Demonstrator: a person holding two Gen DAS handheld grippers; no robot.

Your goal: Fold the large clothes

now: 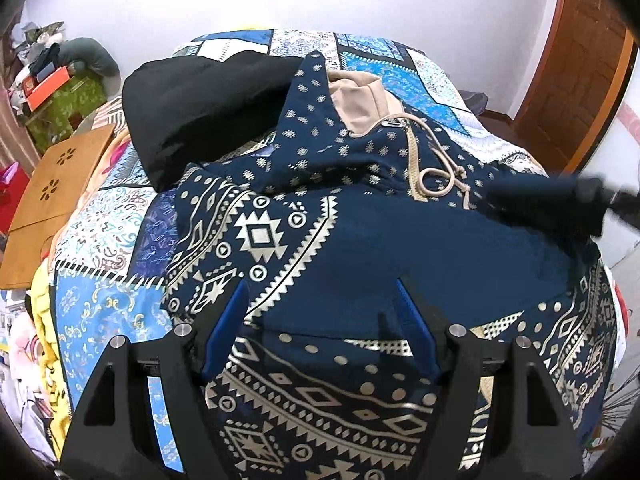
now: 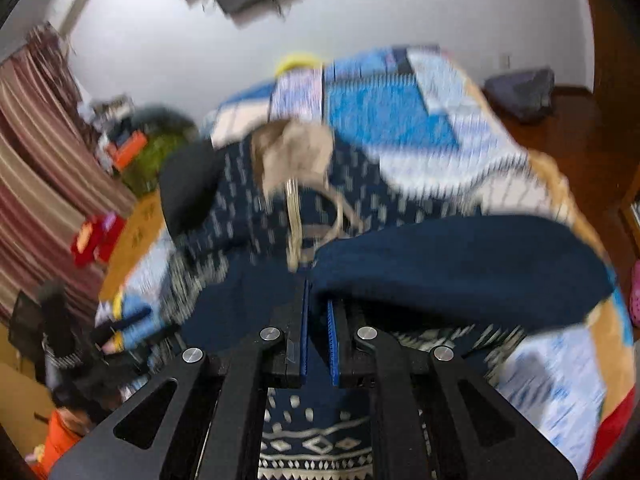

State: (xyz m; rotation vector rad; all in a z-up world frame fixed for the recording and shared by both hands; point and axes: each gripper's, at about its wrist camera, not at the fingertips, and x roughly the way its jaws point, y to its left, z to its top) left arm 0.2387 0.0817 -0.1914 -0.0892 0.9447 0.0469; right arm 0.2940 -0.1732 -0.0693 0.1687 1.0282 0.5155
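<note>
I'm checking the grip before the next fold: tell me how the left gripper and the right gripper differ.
The left gripper has its jaws spread wide above the navy hoodie, gripping nothing; the right gripper is clamped shut on the hoodie's plain navy sleeve. The left view is sharp, the right blurred. Both have blue pads on black fingers.

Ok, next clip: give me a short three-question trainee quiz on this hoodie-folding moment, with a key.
1. True or false: the left tongs are clamped shut above the navy blue hoodie with white geometric print.
2. What do the right tongs grip? A: the hoodie's plain navy sleeve. B: the beige drawstring. C: the black garment.
3. Fill in: the hoodie lies on a blue patchwork ____.
Key: 1 false, they stand open. 2 A. 3 quilt.
</note>
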